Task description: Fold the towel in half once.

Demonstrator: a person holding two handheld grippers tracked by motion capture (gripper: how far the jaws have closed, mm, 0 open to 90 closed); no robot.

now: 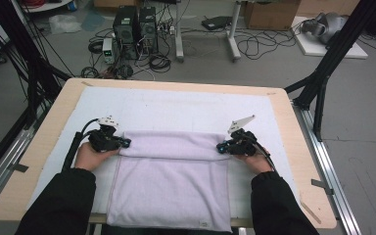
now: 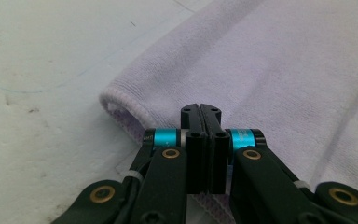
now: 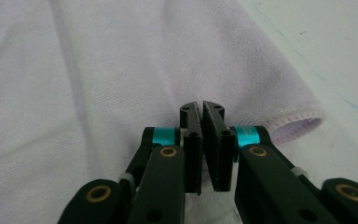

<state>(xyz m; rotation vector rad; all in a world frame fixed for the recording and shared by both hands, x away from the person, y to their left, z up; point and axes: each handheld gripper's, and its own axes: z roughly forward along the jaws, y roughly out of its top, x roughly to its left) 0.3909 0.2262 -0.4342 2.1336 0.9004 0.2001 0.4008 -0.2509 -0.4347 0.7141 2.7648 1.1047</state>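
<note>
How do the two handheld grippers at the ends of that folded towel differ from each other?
The left gripper sits at the towel's left end and points right; the right gripper sits at its right end and points left. In the left gripper view its jaws meet flush along their length, while in the right gripper view a thin wedge of gap shows lower down between the jaws. Both are black with blue bands, shut, and sit at the folded edge of the lilac towel.

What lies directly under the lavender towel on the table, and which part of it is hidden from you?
Under the lavender towel lies a white mat, bare around it, on the wooden table. The mat beneath the towel is covered, as is whatever sits inside the folded band.
</note>
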